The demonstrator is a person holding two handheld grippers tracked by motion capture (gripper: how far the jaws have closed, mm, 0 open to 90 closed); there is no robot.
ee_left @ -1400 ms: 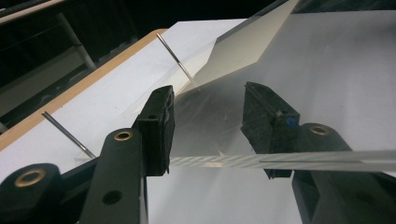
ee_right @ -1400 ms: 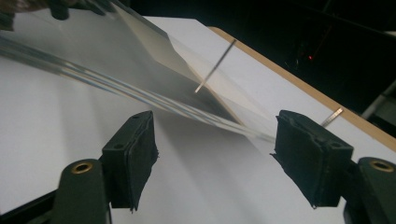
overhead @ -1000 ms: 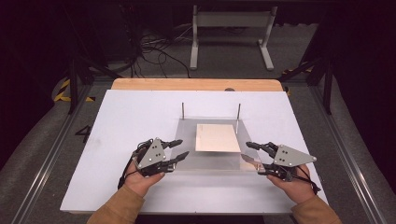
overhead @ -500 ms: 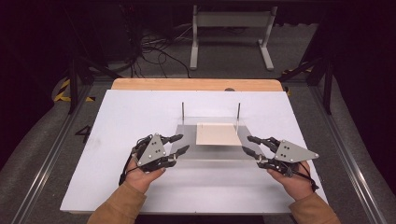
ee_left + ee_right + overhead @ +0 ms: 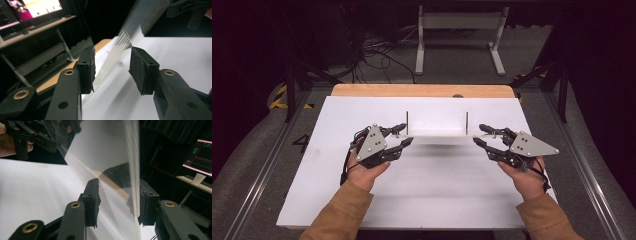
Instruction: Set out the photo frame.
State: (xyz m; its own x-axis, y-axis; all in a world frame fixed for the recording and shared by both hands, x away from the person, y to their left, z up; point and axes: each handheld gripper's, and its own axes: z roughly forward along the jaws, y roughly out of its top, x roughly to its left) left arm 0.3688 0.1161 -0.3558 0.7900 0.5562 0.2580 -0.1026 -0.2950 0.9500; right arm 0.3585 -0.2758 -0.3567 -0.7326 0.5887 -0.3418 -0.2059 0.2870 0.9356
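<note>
Hands come in from the near edge of the white worktop (image 5: 432, 200), each with a gripper. Left gripper (image 5: 401, 137) has its fingers (image 5: 86, 68) spread on either side of the left end of a clear sheet (image 5: 437, 134), not clamped on it. Right gripper (image 5: 480, 135) likewise straddles the right end, fingers (image 5: 92, 200) apart. Sheet hangs level above mid-worktop, between two thin upright pins (image 5: 407, 120). Beyond lie a wooden strip (image 5: 422, 90) and floor cables (image 5: 377, 50).
</note>
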